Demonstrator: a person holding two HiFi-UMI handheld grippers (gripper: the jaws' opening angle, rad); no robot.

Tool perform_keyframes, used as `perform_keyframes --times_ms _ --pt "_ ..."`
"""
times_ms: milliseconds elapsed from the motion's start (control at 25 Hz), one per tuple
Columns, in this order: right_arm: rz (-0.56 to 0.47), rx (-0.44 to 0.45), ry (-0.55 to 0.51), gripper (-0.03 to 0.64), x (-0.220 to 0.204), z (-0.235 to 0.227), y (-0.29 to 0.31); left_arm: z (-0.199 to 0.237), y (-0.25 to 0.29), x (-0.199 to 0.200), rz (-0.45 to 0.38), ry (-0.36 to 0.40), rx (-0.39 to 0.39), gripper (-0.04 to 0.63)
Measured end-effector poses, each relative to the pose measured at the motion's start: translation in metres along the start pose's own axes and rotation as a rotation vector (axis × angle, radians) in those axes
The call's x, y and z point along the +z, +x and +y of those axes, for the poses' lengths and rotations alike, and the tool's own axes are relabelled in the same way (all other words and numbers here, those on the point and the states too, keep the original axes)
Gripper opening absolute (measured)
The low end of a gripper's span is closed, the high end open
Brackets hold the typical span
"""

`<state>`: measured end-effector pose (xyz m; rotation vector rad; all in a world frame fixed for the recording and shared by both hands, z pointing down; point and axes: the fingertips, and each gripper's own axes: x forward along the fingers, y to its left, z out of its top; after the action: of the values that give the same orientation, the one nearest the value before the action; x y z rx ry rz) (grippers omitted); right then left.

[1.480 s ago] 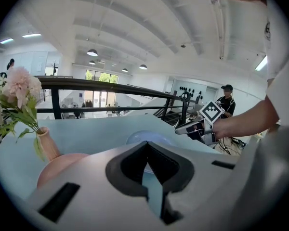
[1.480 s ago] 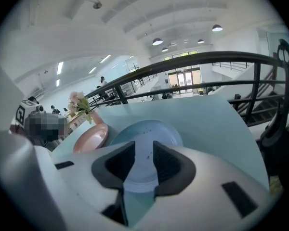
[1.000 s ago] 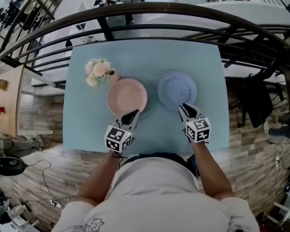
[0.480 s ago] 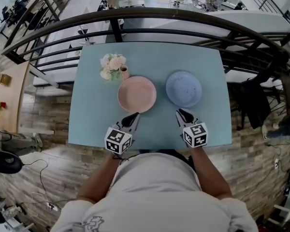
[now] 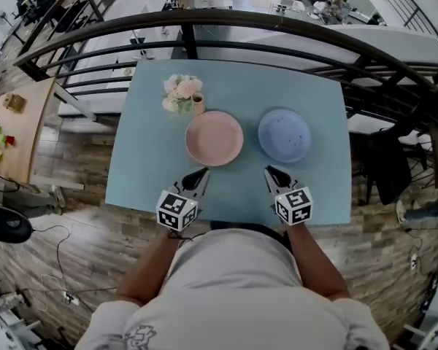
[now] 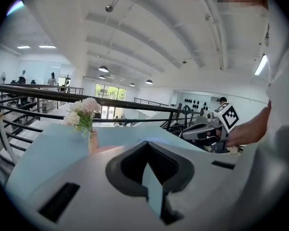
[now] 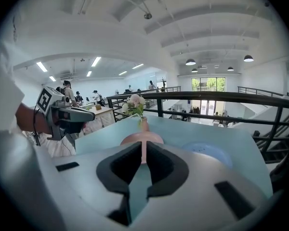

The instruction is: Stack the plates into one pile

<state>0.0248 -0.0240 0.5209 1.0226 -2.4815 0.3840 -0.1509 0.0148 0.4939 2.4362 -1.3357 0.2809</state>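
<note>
A pink plate (image 5: 214, 138) and a speckled blue plate (image 5: 285, 135) lie side by side on the light blue table (image 5: 153, 159), with a small gap between them. My left gripper (image 5: 198, 174) hovers just short of the pink plate's near rim, its tips meeting and nothing between them (image 6: 147, 143). My right gripper (image 5: 270, 172) hangs near the blue plate's near-left rim without touching it. Its jaws are closing, with only a thin slit left and nothing in it (image 7: 143, 146). Through that slit the pink plate (image 7: 154, 137) shows, and the blue plate (image 7: 204, 151) lies to its right.
A small vase of pale flowers (image 5: 182, 93) stands just behind the pink plate's left side. A dark metal railing (image 5: 277, 28) curves round the far and side edges of the table. The near table edge lies right under both grippers.
Both grippers have drawn back a little from the plates toward the near edge. The right jaws have narrowed. The head view has shifted, so the plates sit further right.
</note>
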Motion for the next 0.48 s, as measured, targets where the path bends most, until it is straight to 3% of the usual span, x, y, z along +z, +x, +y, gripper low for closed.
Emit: perform_keyframes --times_ms 480 --pt "0.034 0.186 -0.072 0.037 0.005 -0.019 0.024 0.001 0.001 0.0 -0.008 -0.04 0.183 0.005"
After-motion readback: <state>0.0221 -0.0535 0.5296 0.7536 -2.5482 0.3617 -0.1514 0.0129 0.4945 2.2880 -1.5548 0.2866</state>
